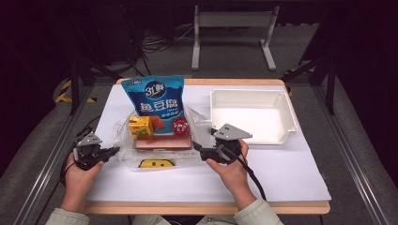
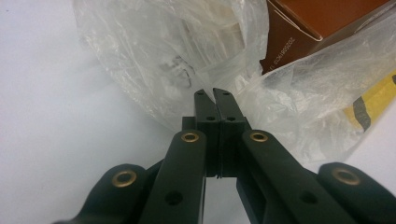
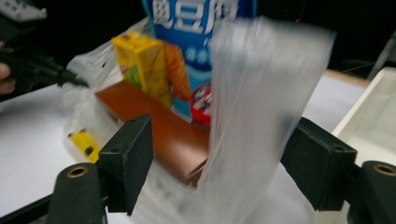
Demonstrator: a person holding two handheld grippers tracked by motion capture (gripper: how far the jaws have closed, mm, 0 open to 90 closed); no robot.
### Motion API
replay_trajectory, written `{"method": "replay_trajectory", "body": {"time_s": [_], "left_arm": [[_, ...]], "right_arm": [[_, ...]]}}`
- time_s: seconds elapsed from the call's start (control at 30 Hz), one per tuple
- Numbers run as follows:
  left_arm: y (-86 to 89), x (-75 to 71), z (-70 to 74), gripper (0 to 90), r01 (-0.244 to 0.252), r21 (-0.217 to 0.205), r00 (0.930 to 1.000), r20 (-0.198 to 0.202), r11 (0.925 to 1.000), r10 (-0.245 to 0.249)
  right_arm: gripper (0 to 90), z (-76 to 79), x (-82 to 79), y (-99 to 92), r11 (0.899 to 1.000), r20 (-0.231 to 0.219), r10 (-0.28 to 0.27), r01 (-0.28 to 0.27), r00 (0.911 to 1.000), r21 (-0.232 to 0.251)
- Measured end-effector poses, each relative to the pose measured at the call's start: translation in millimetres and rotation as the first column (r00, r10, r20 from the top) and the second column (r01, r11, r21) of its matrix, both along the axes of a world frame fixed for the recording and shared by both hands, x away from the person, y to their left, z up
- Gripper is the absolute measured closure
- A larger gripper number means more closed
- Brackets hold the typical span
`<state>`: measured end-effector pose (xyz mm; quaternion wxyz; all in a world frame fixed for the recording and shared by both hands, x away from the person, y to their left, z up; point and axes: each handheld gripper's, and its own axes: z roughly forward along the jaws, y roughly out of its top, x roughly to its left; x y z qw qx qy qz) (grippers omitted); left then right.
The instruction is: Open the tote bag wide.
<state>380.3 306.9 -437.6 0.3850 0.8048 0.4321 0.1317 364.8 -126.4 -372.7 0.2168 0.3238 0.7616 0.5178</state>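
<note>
A clear plastic bag (image 1: 123,136) lies mid-table. It holds a blue snack pouch (image 1: 154,96), a yellow carton (image 1: 140,126), a small red pack (image 1: 179,125), a brown box (image 1: 163,142) and a flat yellow piece (image 1: 157,163). At the bag's left edge my left gripper (image 1: 115,151) is shut, its tips (image 2: 214,93) pinching the film (image 2: 154,60). My right gripper (image 1: 197,147) is at the bag's right side. Its jaws stand wide apart (image 3: 224,158), and a blurred flap of the film (image 3: 261,93) hangs between them unpressed.
A white open tray (image 1: 281,101) stands at the back right, just beyond my right gripper. The table has a white cover (image 1: 281,173) with bare room in front and on the right. A metal stand's legs (image 1: 232,21) are on the floor behind.
</note>
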Motion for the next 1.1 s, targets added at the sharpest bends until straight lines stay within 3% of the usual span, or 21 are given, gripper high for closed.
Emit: {"method": "replay_trajectory", "body": {"time_s": [0.1,0.23,0.43,0.47,0.5,0.57,0.63,0.73,0.77,0.83,1.1], "left_arm": [[0.1,-0.9,0.8,90.0,-0.001,-0.004,1.0,0.004,1.0,0.001],[1.2,-1.4,1.5,90.0,0.004,-0.008,0.9999,0.015,1.0,-0.004],[3.2,-4.0,3.8,90.0,0.002,-0.024,0.9991,0.042,0.9997,-0.001],[3.2,-4.0,3.8,90.0,0.002,-0.024,0.9991,0.042,0.9997,-0.001],[3.1,-4.4,4.1,90.0,0.0,-0.025,0.9991,0.043,0.9997,0.001],[2.9,-4.3,4.2,90.0,0.005,-0.022,0.999,0.045,0.9997,-0.004],[2.7,-4.3,3.9,90.0,0.005,-0.02,0.9989,0.046,0.9998,-0.004],[2.8,-4.0,3.6,90.0,0.005,-0.019,0.999,0.044,0.9998,-0.004],[2.8,-4.0,3.6,90.0,0.005,-0.019,0.999,0.044,0.9998,-0.004],[2.6,-3.8,3.1,90.0,0.005,-0.017,0.9991,0.041,0.9998,-0.005],[1.9,-3.1,1.3,90.0,0.002,-0.013,0.9995,0.031,0.9999,-0.001]], "right_arm": [[27.8,19.0,8.7,-1.5,0.999,0.051,-0.038,0.039,0.998,-0.007],[30.0,29.0,16.9,-0.6,0.998,0.069,-0.058,0.06,0.9959,-0.02],[70.7,28.2,18.5,2.9,0.997,0.084,-0.022,0.028,0.9962,-0.075],[70.7,28.2,18.5,2.9,0.997,0.084,-0.022,0.028,0.9962,-0.075],[76.4,25.8,17.5,4.3,0.996,0.082,-0.012,0.02,0.9966,-0.092],[86.5,17.9,16.9,8.2,0.991,0.062,0.009,0.0,0.998,-0.136],[89.6,7.3,17.2,11.9,0.985,0.025,0.029,-0.024,0.9993,-0.173],[89.9,-9.0,18.1,16.4,0.976,-0.03,0.044,-0.05,0.9986,-0.212],[89.9,-9.0,18.1,16.4,0.976,-0.03,0.044,-0.05,0.9986,-0.212],[89.9,-23.3,18.4,19.5,0.967,-0.071,0.053,-0.069,0.9961,-0.247],[89.9,-49.7,21.6,18.9,0.953,-0.165,0.033,-0.081,0.9858,-0.292]]}}
